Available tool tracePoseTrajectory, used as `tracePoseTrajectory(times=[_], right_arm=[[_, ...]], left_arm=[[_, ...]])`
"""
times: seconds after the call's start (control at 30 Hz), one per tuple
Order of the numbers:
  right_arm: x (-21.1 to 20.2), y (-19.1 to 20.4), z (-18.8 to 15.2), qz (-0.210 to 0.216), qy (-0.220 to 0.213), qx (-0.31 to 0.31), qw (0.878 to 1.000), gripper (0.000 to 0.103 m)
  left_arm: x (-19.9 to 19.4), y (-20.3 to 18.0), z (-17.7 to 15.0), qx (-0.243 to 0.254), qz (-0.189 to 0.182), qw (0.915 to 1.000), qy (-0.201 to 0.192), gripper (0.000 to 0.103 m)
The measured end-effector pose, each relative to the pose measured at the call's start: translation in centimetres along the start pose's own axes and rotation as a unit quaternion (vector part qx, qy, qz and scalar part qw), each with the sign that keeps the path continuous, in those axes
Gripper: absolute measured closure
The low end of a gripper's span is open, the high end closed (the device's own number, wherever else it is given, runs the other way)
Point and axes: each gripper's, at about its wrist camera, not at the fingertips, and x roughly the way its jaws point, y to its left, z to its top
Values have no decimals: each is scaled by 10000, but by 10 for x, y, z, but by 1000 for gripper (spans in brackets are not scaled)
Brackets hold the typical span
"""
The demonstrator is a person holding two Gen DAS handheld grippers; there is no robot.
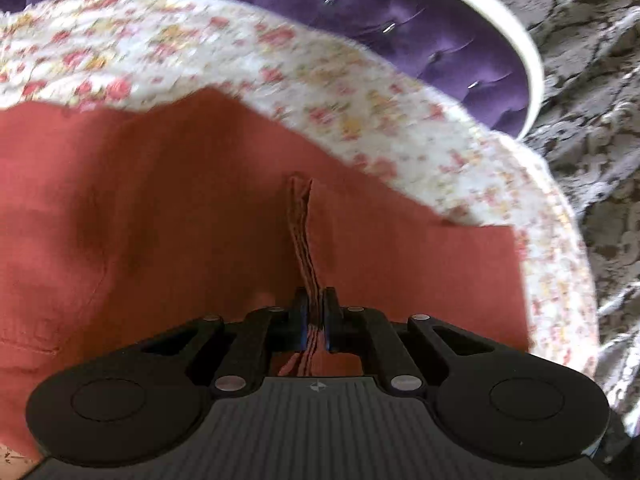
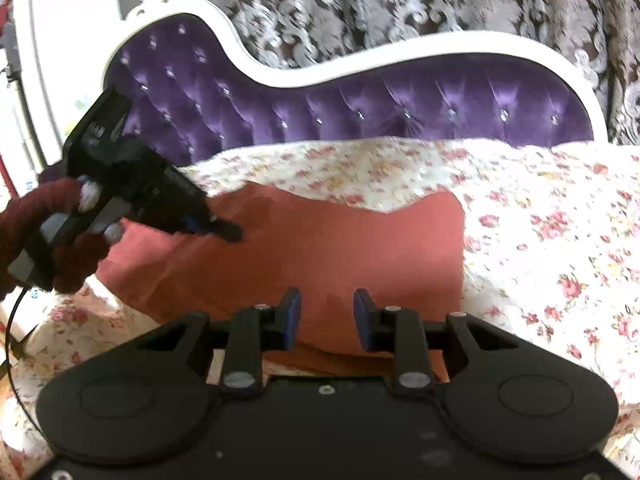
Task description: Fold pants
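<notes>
Fingers of the left gripper (image 1: 316,320) are pinching a layered edge of the rust-red pants (image 1: 180,208), which are lying folded on the floral bedspread (image 1: 240,60). Only the right wrist view is showing the right gripper (image 2: 327,320) hovering with its fingers spread wide over the pants' near edge, the gloved hand (image 2: 72,240) gripping the left tool, and the whole purple tufted headboard (image 2: 360,104). No writing is reading clearly.
</notes>
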Motion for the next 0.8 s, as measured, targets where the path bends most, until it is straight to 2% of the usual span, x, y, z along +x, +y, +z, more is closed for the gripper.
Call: tracePoseTrajectory(times=[0.13, 0.3, 0.33, 0.37, 0.4, 0.5, 0.57, 0.6, 0.67, 0.73, 0.8], right_arm=[[16, -3, 13, -244, 68, 22, 9997, 72], [48, -17, 42, -358, 78, 239, 9990, 73], [57, -21, 49, -372, 106, 288, 9988, 77], [69, -27, 56, -393, 161, 356, 9985, 92], [76, -32, 60, -415, 213, 402, 9981, 98], [106, -57, 70, -780, 337, 573, 9947, 98], [125, -84, 71, -996, 601, 890, 9892, 102], [132, -94, 69, -976, 688, 1057, 9872, 103], [132, -109, 65, -742, 603, 1321, 9866, 103], [123, -112, 65, -701, 497, 1392, 9865, 103], [108, -109, 64, -734, 352, 1396, 9869, 97]], left_arm=[[-8, 10, -3, -249, -171, 9995, -123, 95], [-14, 16, -5, -257, -122, 9995, -164, 93], [-15, 17, -6, -278, -120, 9994, -161, 93], [-15, 18, -6, -317, -116, 9993, -173, 93], [-16, 20, -6, -367, -92, 9991, -203, 93], [-15, 26, -7, -391, 92, 9991, -153, 93], [-12, 29, -10, -374, 125, 9992, -101, 93], [-14, 30, -10, -361, 113, 9992, -122, 93], [-18, 29, -11, -347, 141, 9992, -147, 93], [-28, 23, -12, -250, 217, 9989, -341, 93], [-37, 17, -15, -185, 218, 9983, -502, 93]])
